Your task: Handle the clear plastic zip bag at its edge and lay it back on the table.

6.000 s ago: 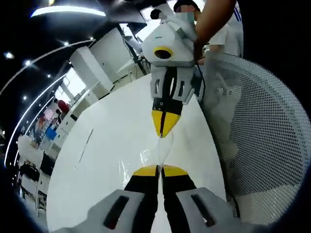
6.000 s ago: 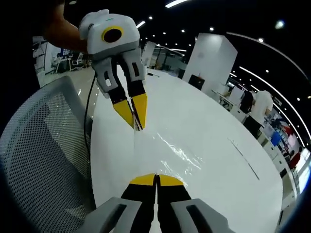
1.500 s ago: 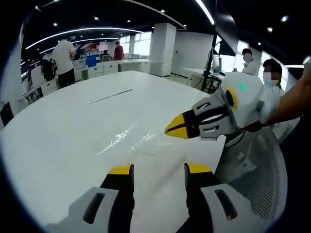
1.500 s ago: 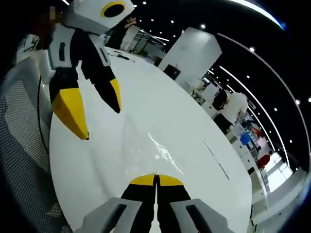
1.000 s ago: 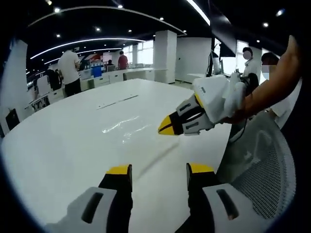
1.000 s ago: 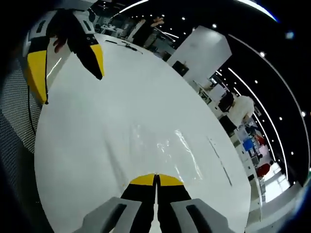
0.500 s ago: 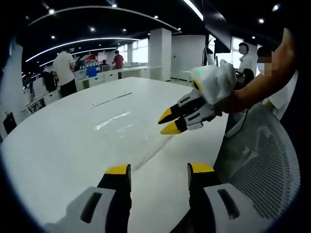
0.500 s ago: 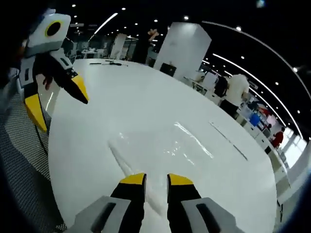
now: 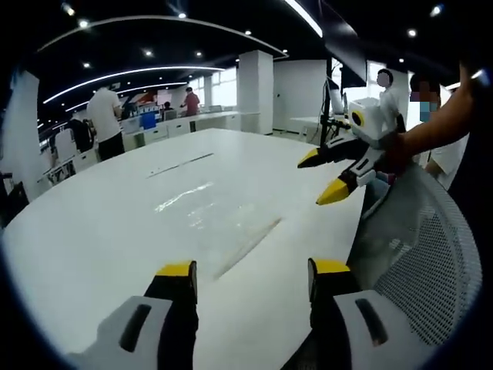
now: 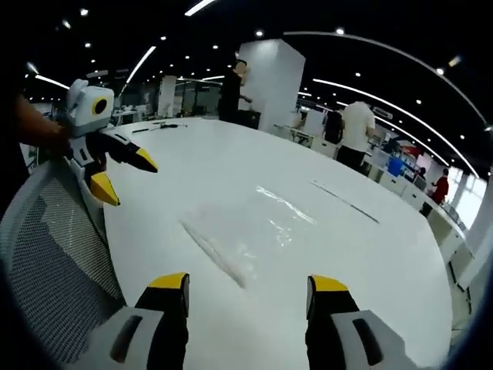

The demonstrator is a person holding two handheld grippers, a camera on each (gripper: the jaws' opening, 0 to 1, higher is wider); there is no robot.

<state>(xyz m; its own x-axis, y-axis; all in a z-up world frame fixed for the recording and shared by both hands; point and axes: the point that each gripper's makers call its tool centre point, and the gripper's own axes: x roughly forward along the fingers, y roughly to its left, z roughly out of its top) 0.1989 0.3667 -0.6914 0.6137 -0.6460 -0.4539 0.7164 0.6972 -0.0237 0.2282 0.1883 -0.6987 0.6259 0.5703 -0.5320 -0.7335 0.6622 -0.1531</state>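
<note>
i've let go: bag (image 10: 245, 231) lies flat on the table (image 10: 370, 262), left gripper (image 9: 251, 270) and right gripper (image 10: 246, 284) now spread wide, pulled back.

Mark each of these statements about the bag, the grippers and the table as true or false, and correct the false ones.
1. The clear zip bag lies flat on the white table. True.
2. The right gripper is shut on the bag's edge. False: its jaws stand wide apart, holding nothing.
3. The left gripper is open. True.
4. A mesh chair back stands beside the table. True.
5. The bag hangs between both grippers. False: neither gripper touches it.
</note>
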